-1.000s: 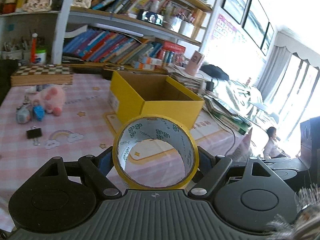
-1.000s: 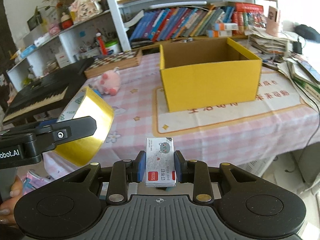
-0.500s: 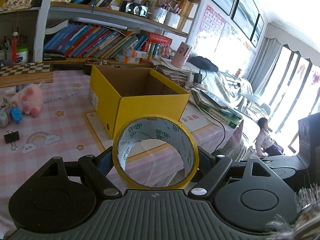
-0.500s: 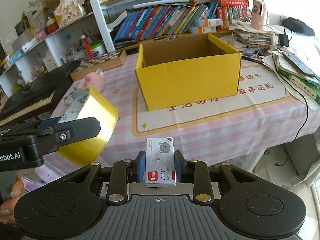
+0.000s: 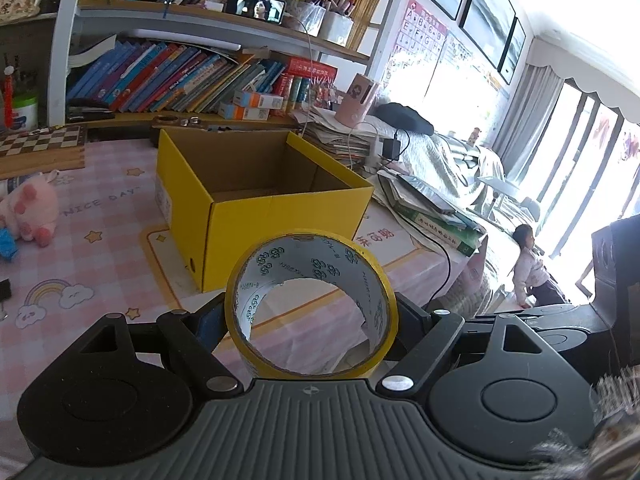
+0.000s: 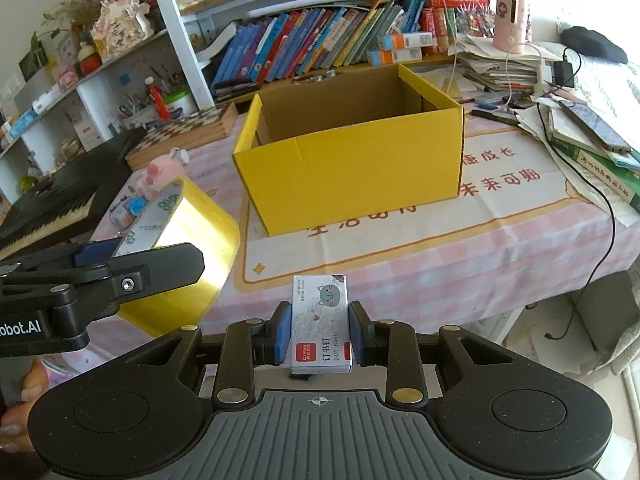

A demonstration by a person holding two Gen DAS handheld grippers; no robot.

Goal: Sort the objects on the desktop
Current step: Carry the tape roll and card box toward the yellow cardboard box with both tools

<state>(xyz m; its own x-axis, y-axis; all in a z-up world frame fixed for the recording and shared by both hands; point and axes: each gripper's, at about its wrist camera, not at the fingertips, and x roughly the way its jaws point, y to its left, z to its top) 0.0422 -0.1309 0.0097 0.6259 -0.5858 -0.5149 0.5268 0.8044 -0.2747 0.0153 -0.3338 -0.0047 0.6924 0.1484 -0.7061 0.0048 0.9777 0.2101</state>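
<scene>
Currently the left gripper is clamping a roll of yellow tape between its fingers at the lower centre of the left wrist view, the roll standing on edge with its open core facing the camera, while the open yellow box is sitting on the pink checked tabletop above it in the frame. In the right wrist view, the right gripper is pinching a small box of staples (printed with a grey cat face) at the lower centre. The yellow box is filling the middle of that frame, with the held tape showing at the left and a pink plush toy lying on the tabletop beyond it.
</scene>
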